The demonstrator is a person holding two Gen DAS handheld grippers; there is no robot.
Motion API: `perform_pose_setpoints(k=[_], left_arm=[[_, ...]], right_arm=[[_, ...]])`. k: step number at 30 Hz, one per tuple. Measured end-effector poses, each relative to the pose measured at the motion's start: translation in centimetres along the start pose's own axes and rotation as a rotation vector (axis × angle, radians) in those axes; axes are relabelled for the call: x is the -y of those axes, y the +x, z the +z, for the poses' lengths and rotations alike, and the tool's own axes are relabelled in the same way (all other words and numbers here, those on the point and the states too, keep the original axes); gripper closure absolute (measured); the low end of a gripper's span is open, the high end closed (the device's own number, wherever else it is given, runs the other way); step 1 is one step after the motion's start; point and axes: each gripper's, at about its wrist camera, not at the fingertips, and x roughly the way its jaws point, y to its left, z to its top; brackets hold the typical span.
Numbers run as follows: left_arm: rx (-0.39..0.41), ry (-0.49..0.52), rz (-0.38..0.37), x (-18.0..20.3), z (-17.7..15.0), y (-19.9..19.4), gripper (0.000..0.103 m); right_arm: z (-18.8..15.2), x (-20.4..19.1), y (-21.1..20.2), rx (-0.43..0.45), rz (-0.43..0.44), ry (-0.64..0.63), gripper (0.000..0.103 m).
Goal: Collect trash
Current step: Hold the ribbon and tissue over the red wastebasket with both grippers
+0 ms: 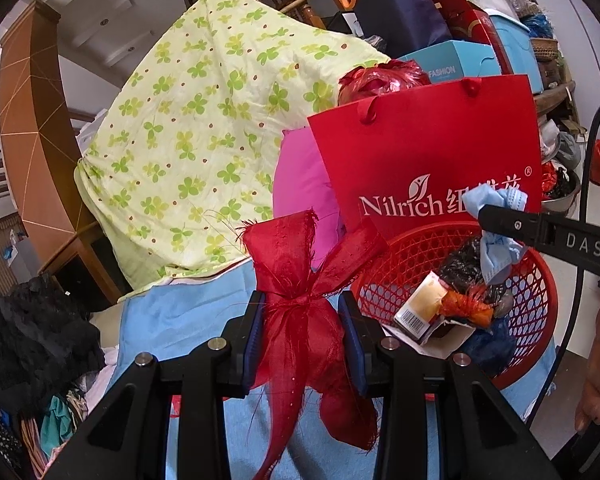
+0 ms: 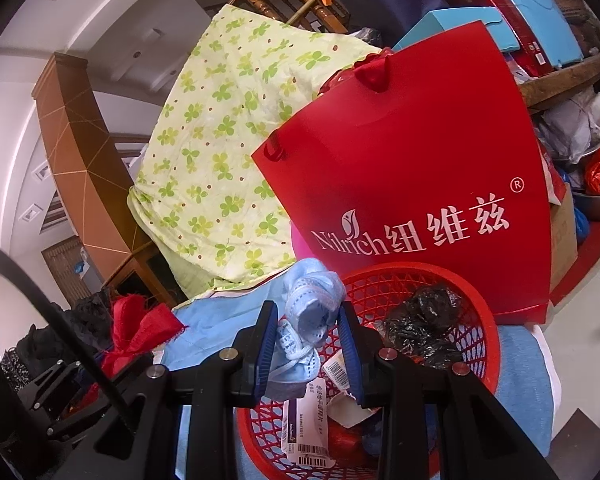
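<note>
Red basket already holds a black bag, a small box and paper scraps. My right gripper pinches a blue face mask over its near-left rim; not yet dropped. My left gripper clamps a red ribbon bow, left of the basket. Both pieces still to go in, I judge. Red gift bag stands behind.
</note>
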Motion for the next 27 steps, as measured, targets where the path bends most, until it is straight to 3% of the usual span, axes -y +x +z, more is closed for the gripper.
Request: perform_pose_setpoints(k=[27], left_arm=[[0.055, -0.003, -0.059, 1.0, 3.1, -1.2, 0.063]], right_arm=[[-0.2, 0.6, -1.5, 0.033, -0.005, 0.034, 0.069]])
